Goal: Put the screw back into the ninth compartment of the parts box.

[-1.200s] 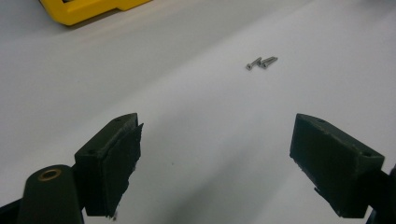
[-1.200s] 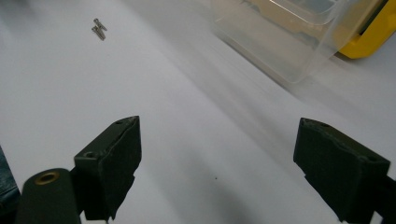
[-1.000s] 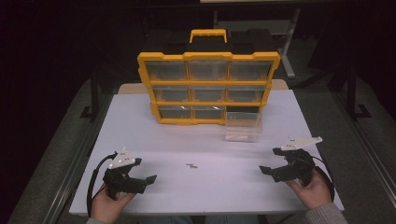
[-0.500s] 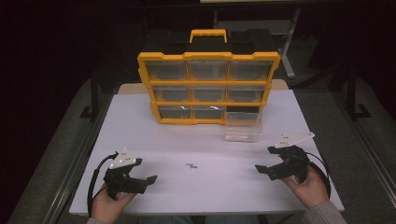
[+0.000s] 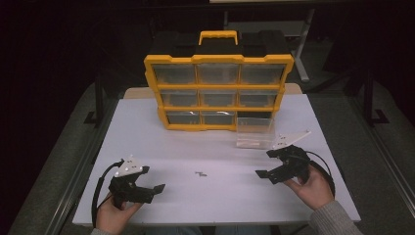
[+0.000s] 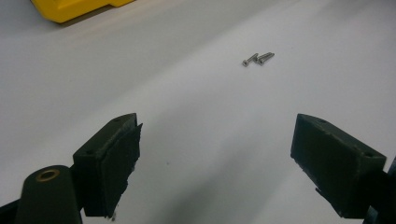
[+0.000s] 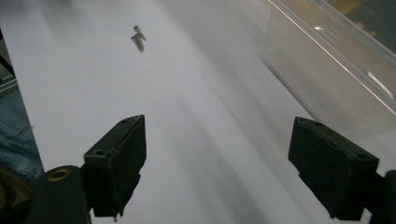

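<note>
Two small metal screws [image 5: 200,174] lie side by side on the white table [image 5: 215,147], between the hands; they also appear as screws [image 6: 258,58] and screws [image 7: 138,38] ahead of each pair of jaws. My left gripper [image 5: 152,190] rests near the table's front left, open and empty, as does the left gripper [image 6: 217,168] in its own view. My right gripper [image 5: 266,164] is held at the front right, open and empty, pointing left toward the screws, also seen as the right gripper [image 7: 217,170]. A clear plastic drawer [image 5: 254,132] stands on the table just beyond it.
A yellow and black organizer [image 5: 219,90] with several clear drawers stands upright at the back of the table; its lower right slot is vacant. The clear drawer [image 7: 336,60] lies close to the right gripper's right jaw. Dark floor surrounds the table.
The right gripper has moved left and slightly forward toward the screws. The left gripper has stayed where it was.
</note>
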{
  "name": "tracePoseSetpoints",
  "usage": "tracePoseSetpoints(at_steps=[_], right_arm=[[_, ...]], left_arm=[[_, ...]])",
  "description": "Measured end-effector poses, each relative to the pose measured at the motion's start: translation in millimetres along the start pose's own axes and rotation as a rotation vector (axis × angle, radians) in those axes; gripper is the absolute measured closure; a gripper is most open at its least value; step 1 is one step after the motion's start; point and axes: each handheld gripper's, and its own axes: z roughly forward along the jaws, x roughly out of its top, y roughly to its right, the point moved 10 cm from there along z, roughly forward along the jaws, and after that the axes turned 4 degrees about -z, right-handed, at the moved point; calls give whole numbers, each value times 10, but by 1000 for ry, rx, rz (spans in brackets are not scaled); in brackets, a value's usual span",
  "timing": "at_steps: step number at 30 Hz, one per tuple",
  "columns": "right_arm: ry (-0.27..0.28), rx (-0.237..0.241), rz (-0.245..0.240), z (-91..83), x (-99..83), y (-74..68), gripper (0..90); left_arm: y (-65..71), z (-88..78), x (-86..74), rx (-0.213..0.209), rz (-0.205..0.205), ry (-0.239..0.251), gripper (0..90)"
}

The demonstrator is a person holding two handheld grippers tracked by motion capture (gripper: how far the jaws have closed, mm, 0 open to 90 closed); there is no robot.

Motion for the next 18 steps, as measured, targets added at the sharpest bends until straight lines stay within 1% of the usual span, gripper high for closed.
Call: tracePoseSetpoints(at_steps=[2, 6, 10, 14, 18], right_arm=[[-6, 12, -4, 36, 54, -37, 190], [-20, 38, -40, 132, 165, -119, 203], [-36, 75, -63, 242, 284, -219, 218], [-59, 101, -108, 365, 370, -287, 239], [-76, 132, -136, 473, 441, -350, 284]], left_arm=[[1, -7, 0, 0, 3, -3, 154], [0, -18, 7, 0, 1, 0, 154], [-7, -24, 9, 2, 4, 2, 154], [-16, -30, 11, 3, 8, 2, 154], [-16, -28, 11, 2, 5, 2, 154]])
